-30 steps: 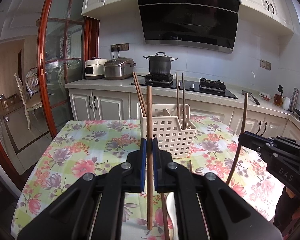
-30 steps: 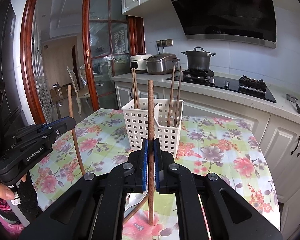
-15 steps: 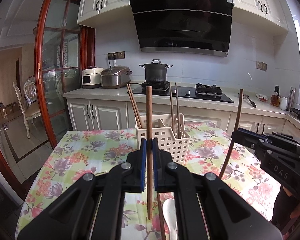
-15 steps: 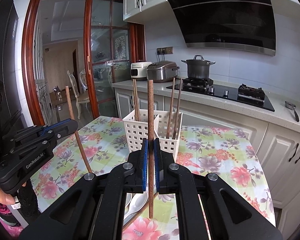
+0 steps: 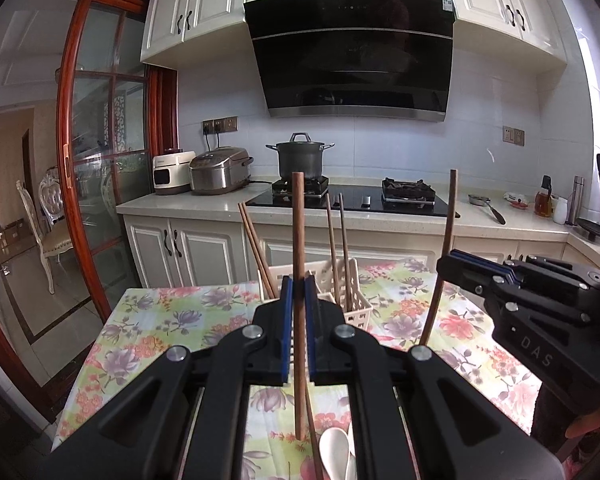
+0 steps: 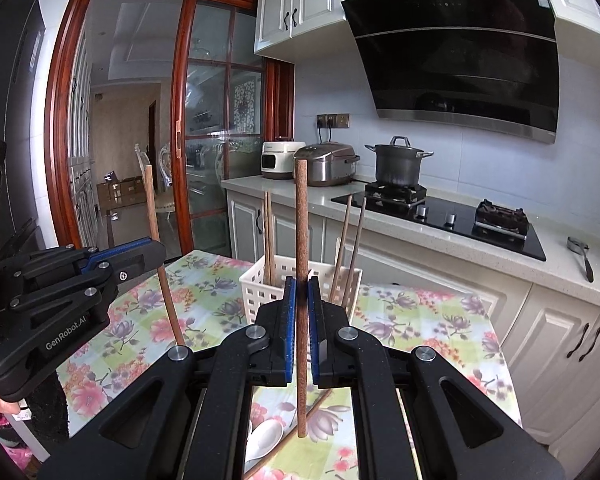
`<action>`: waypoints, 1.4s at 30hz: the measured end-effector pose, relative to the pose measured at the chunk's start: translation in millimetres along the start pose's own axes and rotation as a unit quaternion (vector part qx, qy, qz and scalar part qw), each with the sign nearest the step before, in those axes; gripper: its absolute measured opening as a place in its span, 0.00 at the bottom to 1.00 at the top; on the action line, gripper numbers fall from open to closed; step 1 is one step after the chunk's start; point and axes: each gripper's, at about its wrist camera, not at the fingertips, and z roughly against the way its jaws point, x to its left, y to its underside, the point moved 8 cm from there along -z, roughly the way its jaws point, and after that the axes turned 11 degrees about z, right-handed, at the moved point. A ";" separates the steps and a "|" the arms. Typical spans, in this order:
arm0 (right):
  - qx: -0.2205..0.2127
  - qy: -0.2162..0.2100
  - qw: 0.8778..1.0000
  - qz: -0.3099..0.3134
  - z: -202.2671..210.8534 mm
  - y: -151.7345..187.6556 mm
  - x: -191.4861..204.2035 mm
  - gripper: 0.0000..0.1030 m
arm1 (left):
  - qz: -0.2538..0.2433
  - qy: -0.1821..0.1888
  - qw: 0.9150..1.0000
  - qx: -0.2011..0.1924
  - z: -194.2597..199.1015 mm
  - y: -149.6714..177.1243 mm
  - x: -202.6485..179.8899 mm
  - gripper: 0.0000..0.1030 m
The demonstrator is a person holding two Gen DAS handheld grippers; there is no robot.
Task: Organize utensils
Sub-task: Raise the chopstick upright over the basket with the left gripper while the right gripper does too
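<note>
Two chopsticks, one upright in left claw, one in right claw

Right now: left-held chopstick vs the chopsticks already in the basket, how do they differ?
The left gripper clamps its chopstick upright in the air; the basket chopsticks stand free, leaning, inside the white basket. The held one stands alone; the basket ones sit in pairs. All are brown wood.
</note>
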 end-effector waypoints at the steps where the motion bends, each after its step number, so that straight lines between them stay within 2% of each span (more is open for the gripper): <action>1: -0.001 0.000 1.000 0.000 -0.8 -2.2 -1.4 0.05 | 0.000 0.001 1.000 -0.001 -0.4 -3.3 0.1 0.06; 15: -0.026 0.002 0.999 -0.032 -21.2 -52.7 -34.4 0.05 | -0.005 0.014 1.000 -0.026 -14.0 -73.1 -13.5 0.06; 30: -0.025 0.016 0.999 -0.035 -72.9 -82.1 -59.1 0.05 | 0.016 0.019 0.998 -0.050 -50.7 -147.0 -18.0 0.06; 37: -0.025 0.001 0.999 -0.043 -99.6 -77.6 -59.2 0.05 | 0.028 0.007 0.998 -0.049 -82.3 -153.2 -6.9 0.06; 42: 0.001 -0.015 0.999 -0.045 -127.5 -60.0 -57.0 0.05 | 0.062 0.016 0.998 -0.004 -124.5 -133.2 11.3 0.06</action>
